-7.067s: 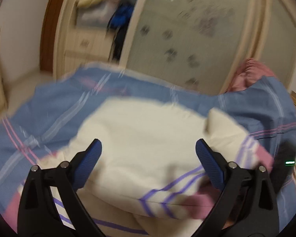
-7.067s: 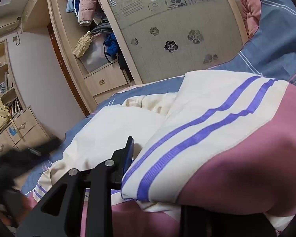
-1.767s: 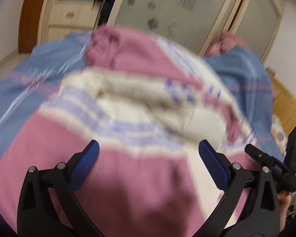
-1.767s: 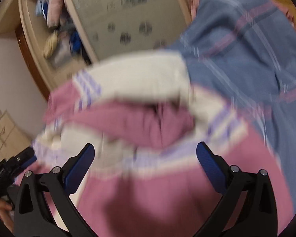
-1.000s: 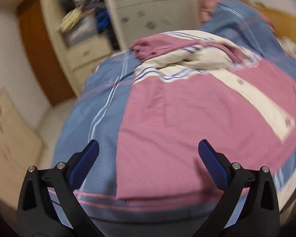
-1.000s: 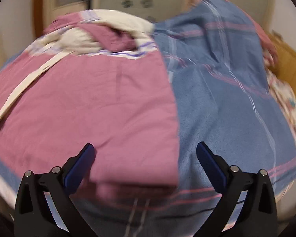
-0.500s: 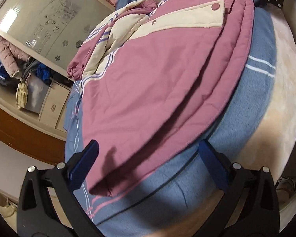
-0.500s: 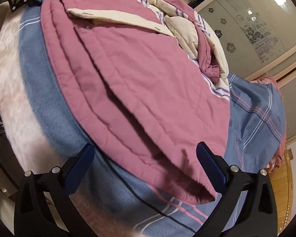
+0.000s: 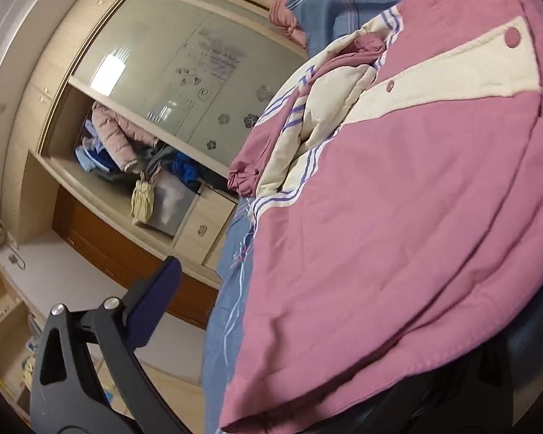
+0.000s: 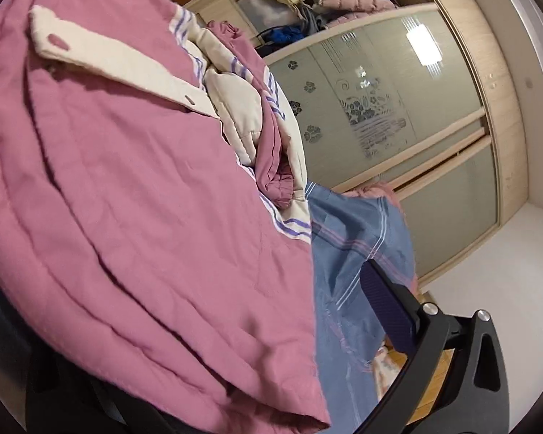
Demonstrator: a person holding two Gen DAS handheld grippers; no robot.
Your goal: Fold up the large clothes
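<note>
A large pink padded jacket (image 9: pixel 398 217) with a cream button placket and purple-striped cream lining lies spread on a bed; it also shows in the right wrist view (image 10: pixel 126 199). My left gripper (image 9: pixel 307 343) is open at the jacket's near hem corner; one blue-padded finger (image 9: pixel 155 303) shows at left, the other is hidden under the fabric. My right gripper (image 10: pixel 235 354) is open at the other hem corner; one finger (image 10: pixel 387 307) shows at right, the other is hidden beneath the hem.
A blue plaid bedspread (image 9: pixel 228 307) covers the bed (image 10: pixel 358 253). A wardrobe with frosted sliding doors (image 10: pixel 380 108) and an open shelf of clothes (image 9: pixel 126 152) stands behind. Drawers (image 9: pixel 202 228) sit below the shelf.
Both grippers have dropped low and moved in to the jacket's near hem corners. One finger of each has slid under the fabric. The views have tilted sideways.
</note>
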